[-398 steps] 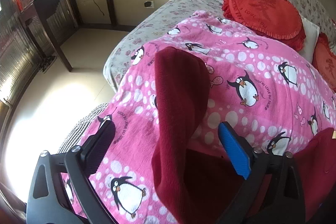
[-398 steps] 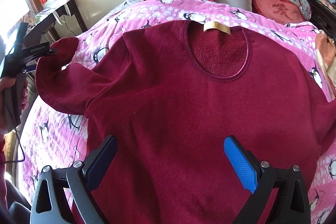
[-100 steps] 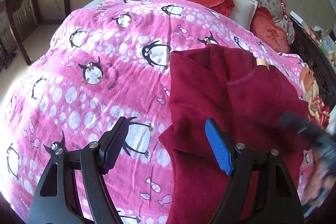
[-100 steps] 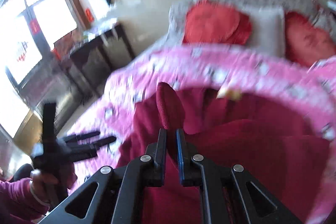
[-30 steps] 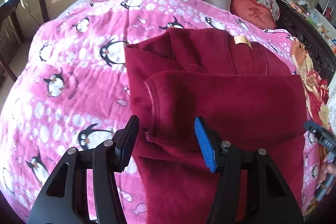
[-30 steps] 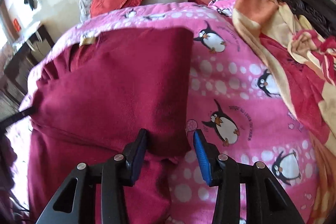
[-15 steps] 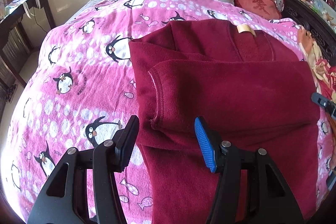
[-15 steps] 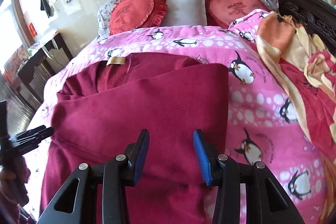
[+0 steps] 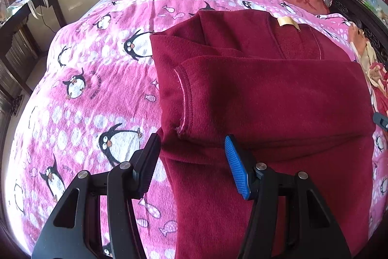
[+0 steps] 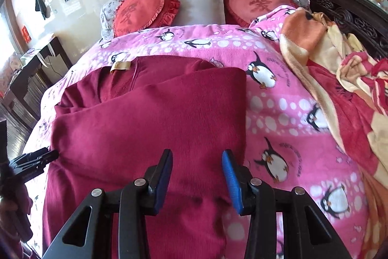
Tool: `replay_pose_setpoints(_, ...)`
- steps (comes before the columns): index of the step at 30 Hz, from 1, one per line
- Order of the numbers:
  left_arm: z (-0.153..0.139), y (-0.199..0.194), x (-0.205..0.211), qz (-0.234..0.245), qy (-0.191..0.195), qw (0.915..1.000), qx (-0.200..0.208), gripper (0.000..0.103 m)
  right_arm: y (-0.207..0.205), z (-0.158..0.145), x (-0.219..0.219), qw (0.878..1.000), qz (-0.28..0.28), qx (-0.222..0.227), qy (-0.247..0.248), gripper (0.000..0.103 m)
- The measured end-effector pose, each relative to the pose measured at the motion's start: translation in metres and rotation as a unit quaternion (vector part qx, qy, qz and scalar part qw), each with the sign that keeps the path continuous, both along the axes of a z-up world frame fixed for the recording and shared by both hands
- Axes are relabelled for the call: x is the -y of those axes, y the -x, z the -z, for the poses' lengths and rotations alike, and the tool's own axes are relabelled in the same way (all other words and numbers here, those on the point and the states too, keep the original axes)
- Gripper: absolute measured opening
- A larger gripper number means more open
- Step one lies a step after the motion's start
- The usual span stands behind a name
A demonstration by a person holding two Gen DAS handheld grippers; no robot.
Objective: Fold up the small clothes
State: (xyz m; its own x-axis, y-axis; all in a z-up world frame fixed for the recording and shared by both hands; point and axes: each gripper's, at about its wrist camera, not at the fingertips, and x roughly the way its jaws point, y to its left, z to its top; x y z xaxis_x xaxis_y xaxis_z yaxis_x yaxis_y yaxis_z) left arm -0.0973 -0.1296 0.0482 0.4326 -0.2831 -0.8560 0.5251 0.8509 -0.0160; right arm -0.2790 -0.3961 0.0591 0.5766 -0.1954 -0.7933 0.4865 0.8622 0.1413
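Maroon top (image 9: 266,98) lies flat on the bed (image 9: 97,79) w/ both sleeves folded across so hem can go up next; left tool (image 9: 191,162) & right tool (image 10: 197,174) both open, empty, just over it.

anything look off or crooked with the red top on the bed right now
Slightly. The folded-over sleeve on the dark red top lies a bit askew, its cuff overhanging the body's left edge. A rumpled orange blanket sits beside it. No damage visible.
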Motion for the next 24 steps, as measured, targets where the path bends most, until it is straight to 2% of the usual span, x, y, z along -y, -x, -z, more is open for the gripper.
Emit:
replay_pose_setpoints(5, -0.008, 0.017, -0.009, 0.0, 0.006, 1.0, -0.003, 0.055, 0.006, 0.024, 0.004, 0.999, 0.012, -0.034, -0.002, 0.041)
replay_pose_setpoints(8, -0.016, 0.031, -0.022, -0.001, 0.018, 0.9998, -0.006, 0.055, 0.011, 0.028, 0.013, 0.999, 0.025, -0.024, -0.024, 0.042)
replay_pose_setpoints(13, -0.026, 0.055, -0.048, 0.003, 0.031, 0.9994, -0.015, 0.055, 0.041, 0.004, 0.009, 0.997, 0.033, 0.015, -0.072, 0.043)
replay_pose_setpoints(16, -0.031, 0.069, -0.065, 0.009, 0.039, 0.9989, -0.023, 0.055, 0.065, -0.017, -0.003, 0.997, 0.016, 0.028, -0.073, 0.045)
replay_pose_setpoints(20, -0.032, 0.089, -0.088, 0.018, 0.051, 0.997, -0.055, 0.055, 0.099, -0.043, -0.023, 0.998, -0.003, 0.02, -0.054, 0.048)
replay_pose_setpoints(24, -0.027, 0.111, -0.108, 0.026, 0.046, 0.9957, -0.076, 0.055, 0.132, -0.05, -0.045, 0.997, -0.025, 0.009, -0.066, 0.048)
